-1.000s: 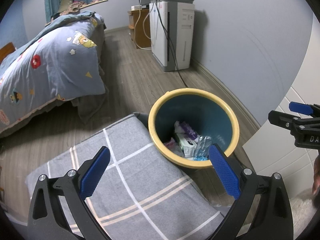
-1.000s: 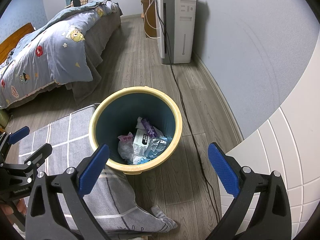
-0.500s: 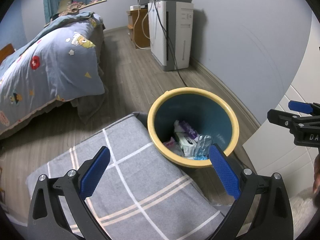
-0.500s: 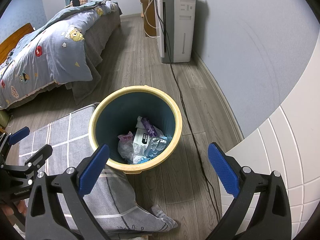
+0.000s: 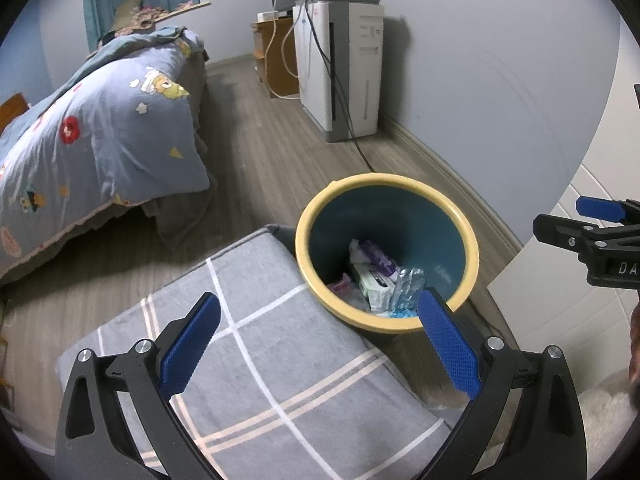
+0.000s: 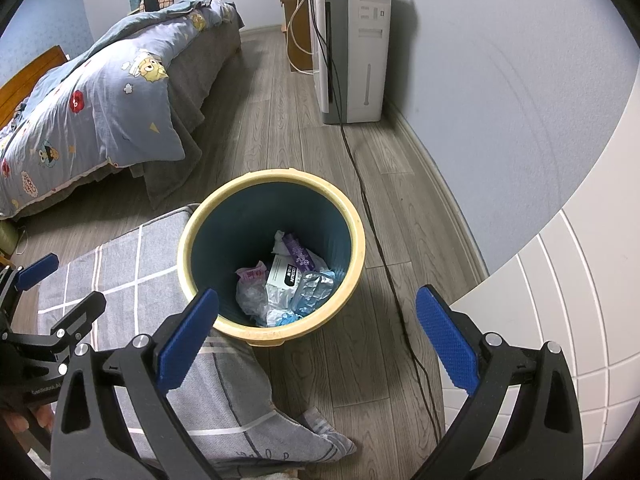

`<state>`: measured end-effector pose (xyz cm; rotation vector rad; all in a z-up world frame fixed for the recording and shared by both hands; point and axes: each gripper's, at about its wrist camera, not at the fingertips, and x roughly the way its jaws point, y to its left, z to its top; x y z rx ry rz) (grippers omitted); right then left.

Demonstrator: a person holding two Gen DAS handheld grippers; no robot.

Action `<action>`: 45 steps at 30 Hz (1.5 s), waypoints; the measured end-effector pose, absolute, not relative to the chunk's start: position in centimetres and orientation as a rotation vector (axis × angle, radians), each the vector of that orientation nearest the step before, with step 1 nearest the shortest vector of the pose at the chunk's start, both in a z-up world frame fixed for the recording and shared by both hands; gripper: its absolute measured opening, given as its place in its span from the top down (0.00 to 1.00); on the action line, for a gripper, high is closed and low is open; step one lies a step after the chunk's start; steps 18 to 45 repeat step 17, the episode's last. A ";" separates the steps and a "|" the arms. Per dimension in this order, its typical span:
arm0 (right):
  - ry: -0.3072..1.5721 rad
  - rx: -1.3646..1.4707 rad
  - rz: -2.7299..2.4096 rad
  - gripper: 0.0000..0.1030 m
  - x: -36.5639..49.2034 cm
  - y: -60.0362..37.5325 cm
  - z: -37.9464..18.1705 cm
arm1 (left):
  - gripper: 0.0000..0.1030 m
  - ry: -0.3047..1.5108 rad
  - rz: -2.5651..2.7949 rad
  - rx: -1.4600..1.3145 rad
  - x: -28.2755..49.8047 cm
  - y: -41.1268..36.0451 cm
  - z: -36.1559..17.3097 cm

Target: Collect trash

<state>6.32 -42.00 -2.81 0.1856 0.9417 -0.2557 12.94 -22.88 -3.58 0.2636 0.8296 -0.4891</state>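
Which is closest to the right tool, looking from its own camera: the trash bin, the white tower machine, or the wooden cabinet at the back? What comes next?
From the right tool, which is open:
1. Trash bin, just ahead, slightly left, on the floor.
2. White tower machine, farther ahead by the right wall.
3. Wooden cabinet, behind the machine, at the back wall.

Black hand-held gripper [image 5: 318, 352], blue textured pads [image 5: 448, 344], silver screws

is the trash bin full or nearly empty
Nearly empty: the trash bin stands upright with only a few wrappers lying at its bottom, its blue inner wall bare above.
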 end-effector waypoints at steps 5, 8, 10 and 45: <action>0.942 0.187 -0.261 0.06 6.2 -41.8 -3.0 | 0.05 0.821 -0.498 0.267 12.8 -22.9 -3.5; 0.945 0.193 -0.265 0.06 6.2 -41.7 -3.1 | 0.05 0.820 -0.511 0.268 12.7 -22.9 -3.4; 0.945 0.199 -0.267 0.06 6.1 -41.6 -3.1 | 0.05 0.821 -0.515 0.279 12.6 -22.9 -3.4; 0.975 0.233 -0.294 0.06 6.2 -41.5 -3.4 | 0.05 0.821 -0.516 0.286 12.2 -22.6 -3.0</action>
